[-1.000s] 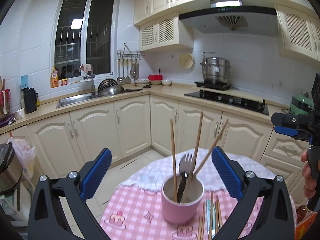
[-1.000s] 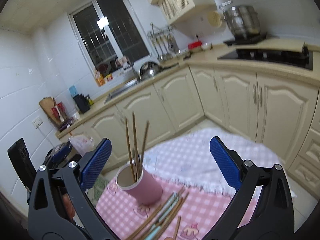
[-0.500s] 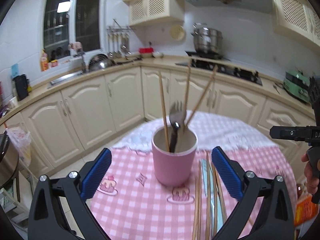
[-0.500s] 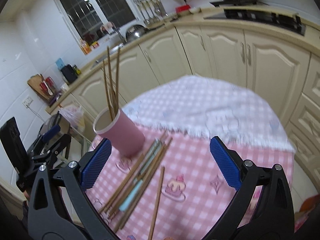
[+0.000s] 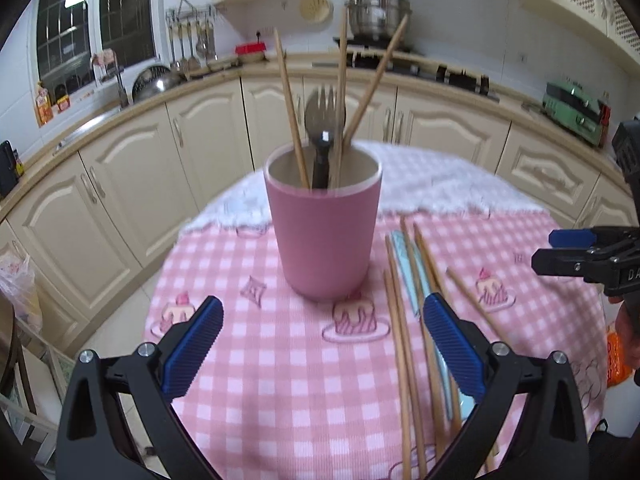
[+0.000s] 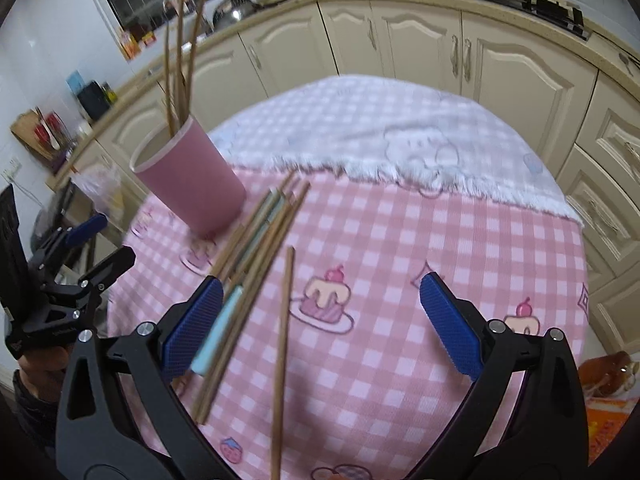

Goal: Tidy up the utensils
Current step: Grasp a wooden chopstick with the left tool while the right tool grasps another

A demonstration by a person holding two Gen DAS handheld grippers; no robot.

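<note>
A pink cup [image 5: 324, 236] stands on the pink checked tablecloth [image 5: 280, 380] and holds three wooden chopsticks and a metal fork [image 5: 322, 120]. Several loose chopsticks [image 5: 404, 340] and a light blue utensil [image 5: 416, 268] lie on the cloth to the cup's right. My left gripper [image 5: 320, 336] is open and empty, just in front of the cup. My right gripper [image 6: 320, 320] is open and empty above the cloth; a single chopstick [image 6: 282, 352] lies between its fingers, and the bundle [image 6: 256, 248] passes by its left finger. The cup shows at the left in the right wrist view [image 6: 192, 184].
The round table stands in a kitchen with cream cabinets [image 5: 120, 184] behind it. A white cloth [image 6: 400, 132] covers the table's far part. The right gripper shows at the right edge of the left wrist view [image 5: 592, 256]. An orange packet [image 6: 608, 372] lies past the table's right edge.
Both grippers have come down and closer to the table. The cup and the loose chopsticks now look larger and nearer. Both stay open and empty.
</note>
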